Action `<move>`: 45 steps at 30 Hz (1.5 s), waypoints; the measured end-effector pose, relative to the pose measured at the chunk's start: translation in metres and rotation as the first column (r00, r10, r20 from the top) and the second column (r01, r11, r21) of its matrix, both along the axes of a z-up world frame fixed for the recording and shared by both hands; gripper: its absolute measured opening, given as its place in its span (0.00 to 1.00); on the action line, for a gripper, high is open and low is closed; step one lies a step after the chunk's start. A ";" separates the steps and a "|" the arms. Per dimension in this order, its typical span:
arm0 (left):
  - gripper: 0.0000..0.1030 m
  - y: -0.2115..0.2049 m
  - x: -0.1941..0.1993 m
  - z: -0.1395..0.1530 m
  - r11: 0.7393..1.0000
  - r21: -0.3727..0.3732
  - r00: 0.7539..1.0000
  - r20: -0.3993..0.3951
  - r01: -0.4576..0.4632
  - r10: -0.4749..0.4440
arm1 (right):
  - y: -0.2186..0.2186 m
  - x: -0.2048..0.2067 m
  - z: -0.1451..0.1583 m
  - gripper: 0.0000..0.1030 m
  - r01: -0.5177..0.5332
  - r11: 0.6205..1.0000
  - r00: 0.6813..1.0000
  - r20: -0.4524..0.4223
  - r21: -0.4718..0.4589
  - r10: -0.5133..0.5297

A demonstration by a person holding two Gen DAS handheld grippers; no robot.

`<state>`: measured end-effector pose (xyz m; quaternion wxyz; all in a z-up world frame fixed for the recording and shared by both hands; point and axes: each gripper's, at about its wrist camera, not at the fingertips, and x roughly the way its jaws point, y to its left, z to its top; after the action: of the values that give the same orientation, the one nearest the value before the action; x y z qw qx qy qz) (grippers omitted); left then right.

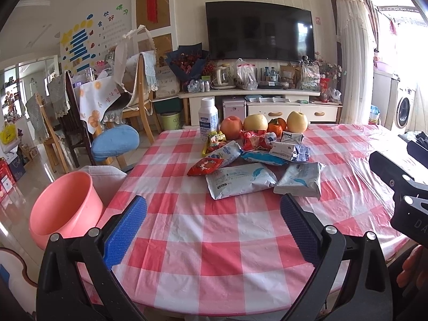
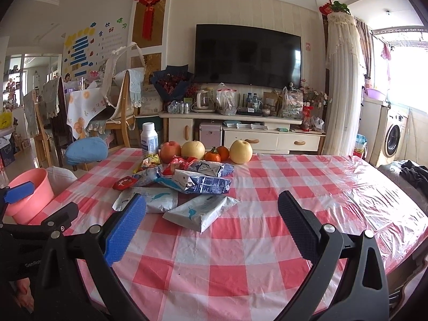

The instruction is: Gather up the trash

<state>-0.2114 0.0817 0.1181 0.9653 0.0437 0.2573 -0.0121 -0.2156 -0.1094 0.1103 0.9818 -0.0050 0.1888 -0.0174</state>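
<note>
A heap of empty wrappers lies mid-table: silver-blue pouches, crushed drink cartons and red snack wrappers. A pink bucket stands off the table's left edge. My left gripper hovers open over the near cloth, short of the pouches. My right gripper is open too, its blue finger overlapping the nearest pouch in view. Nothing sits between either pair of fingers.
Behind the trash stand a white bottle, an apple, two pears and tangerines. The checked tablecloth has bare room near me and to the right. Chairs crowd the left; dark cloth lies far right.
</note>
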 end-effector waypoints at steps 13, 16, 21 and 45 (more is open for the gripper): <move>0.95 0.000 0.010 -0.016 1.000 -0.013 0.999 -0.037 0.002 -0.002 | -0.001 0.011 -0.011 0.96 -0.034 0.999 0.996 -0.077 0.001 0.034; 0.95 0.001 0.015 -0.022 1.000 -0.021 0.998 -0.068 0.008 -0.009 | -0.002 0.016 -0.014 0.96 -0.045 0.999 0.994 -0.102 0.003 0.045; 0.95 0.002 0.027 -0.032 0.999 -0.041 0.990 -0.135 0.032 -0.038 | -0.014 0.026 -0.019 0.96 -0.047 0.998 0.988 -0.148 0.045 0.054; 0.95 0.036 0.176 -0.050 0.993 -0.028 0.962 -0.247 0.113 -0.116 | -0.130 0.117 -0.073 0.91 0.134 0.854 0.905 -0.413 0.503 0.102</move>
<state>-0.0354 0.1178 0.0683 0.9235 0.0499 0.3730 -0.0750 -0.0984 -0.2393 0.0369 0.8807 0.2587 0.3958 0.0273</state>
